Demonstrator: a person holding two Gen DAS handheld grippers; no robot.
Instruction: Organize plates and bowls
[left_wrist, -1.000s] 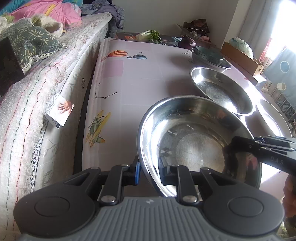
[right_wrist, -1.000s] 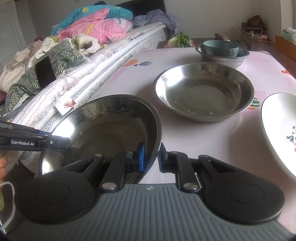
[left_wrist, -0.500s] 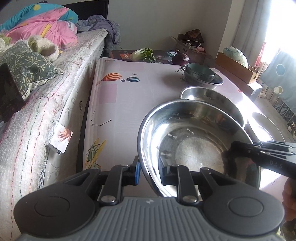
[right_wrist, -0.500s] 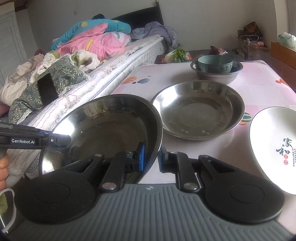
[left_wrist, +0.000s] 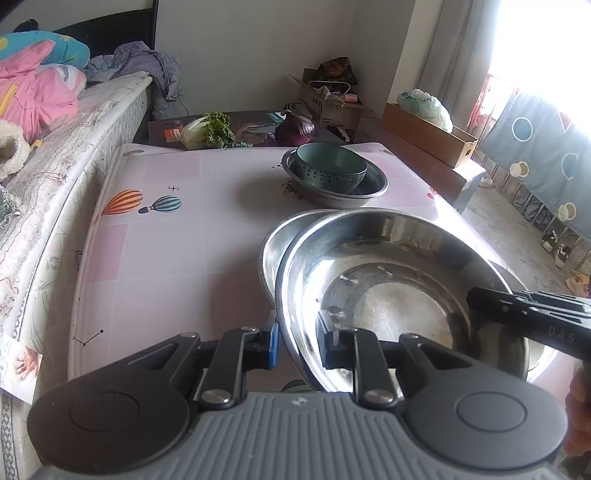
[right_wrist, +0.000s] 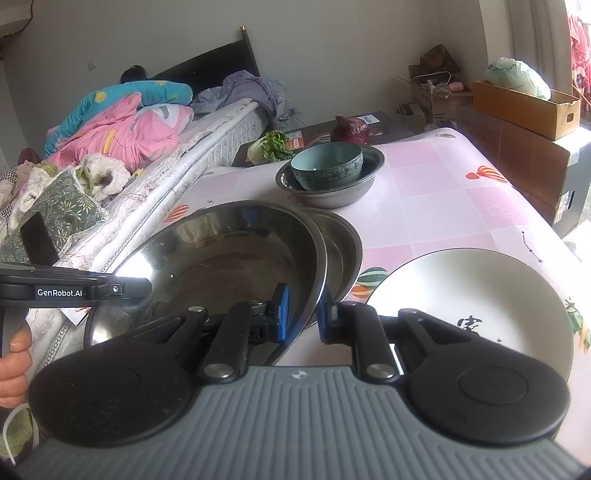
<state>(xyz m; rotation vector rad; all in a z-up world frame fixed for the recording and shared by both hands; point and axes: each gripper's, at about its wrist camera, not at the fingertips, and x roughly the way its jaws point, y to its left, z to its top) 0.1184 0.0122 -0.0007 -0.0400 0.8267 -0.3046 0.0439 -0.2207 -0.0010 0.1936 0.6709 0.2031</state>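
Note:
Both grippers hold one large steel bowl (left_wrist: 388, 295) by opposite rims. My left gripper (left_wrist: 299, 341) is shut on its near-left rim. My right gripper (right_wrist: 303, 314) is shut on its right rim; the bowl also shows in the right wrist view (right_wrist: 221, 258). The held bowl hangs above a second steel bowl (left_wrist: 275, 243) on the table, which shows in the right wrist view (right_wrist: 345, 251) as well, mostly covered. A white plate (right_wrist: 472, 295) with dark characters lies to the right. At the back a teal bowl (right_wrist: 327, 166) sits inside a smaller steel bowl (right_wrist: 332, 194).
The table has a pink patterned cloth (left_wrist: 166, 240). A bed (left_wrist: 55, 147) with bedding runs along its left side. Cabbage (left_wrist: 207, 131) and a purple cabbage (left_wrist: 295, 129) lie on a low stand behind. Cardboard boxes (right_wrist: 524, 110) stand at the right.
Both grippers have carried the steel bowl forward and up over the second steel bowl, which is now mostly covered. Both grips are unchanged.

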